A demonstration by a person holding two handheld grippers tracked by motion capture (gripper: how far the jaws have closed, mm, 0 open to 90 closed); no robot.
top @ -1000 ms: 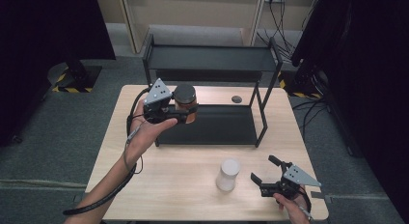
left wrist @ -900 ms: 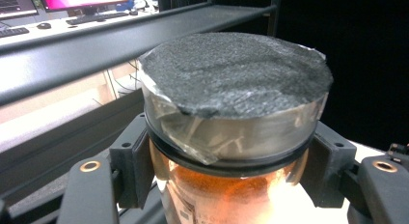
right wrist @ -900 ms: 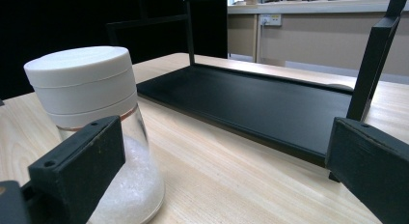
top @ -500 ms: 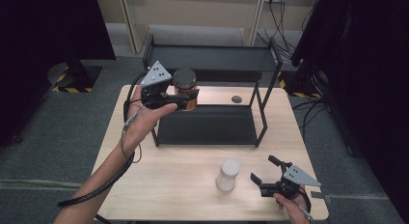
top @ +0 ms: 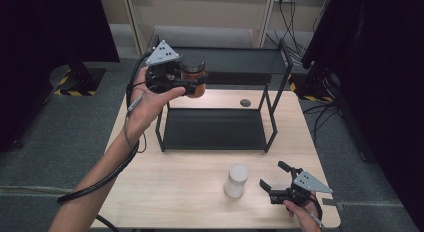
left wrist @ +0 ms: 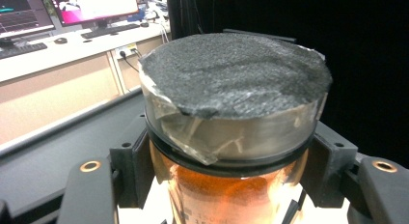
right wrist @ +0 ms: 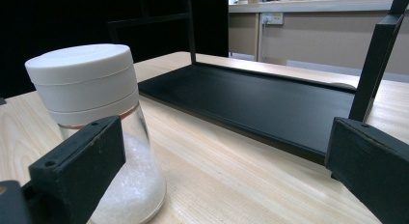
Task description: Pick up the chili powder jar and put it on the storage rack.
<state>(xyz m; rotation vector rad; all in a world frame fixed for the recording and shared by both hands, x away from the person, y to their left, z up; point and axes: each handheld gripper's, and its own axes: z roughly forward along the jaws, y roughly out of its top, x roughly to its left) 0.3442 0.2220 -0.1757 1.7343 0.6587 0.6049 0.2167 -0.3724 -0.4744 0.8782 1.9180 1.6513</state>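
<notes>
I have the left gripper (top: pixel 192 87) clamped on the orange jar (top: pixel 193 74) beside the rack's top shelf (top: pixel 240 59), so next I set it there, right gripper (top: pixel 272 179) idle, jaws apart.

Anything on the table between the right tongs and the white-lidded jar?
Nothing: in the high view, bare wood separates the open right tongs from the white-lidded jar. The right gripper view shows the jar just beyond one jaw, untouched.

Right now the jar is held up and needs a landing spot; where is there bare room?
Both tiers of the black rack lie bare, as does the tabletop left of the white shaker. It is crowded by the right gripper.
</notes>
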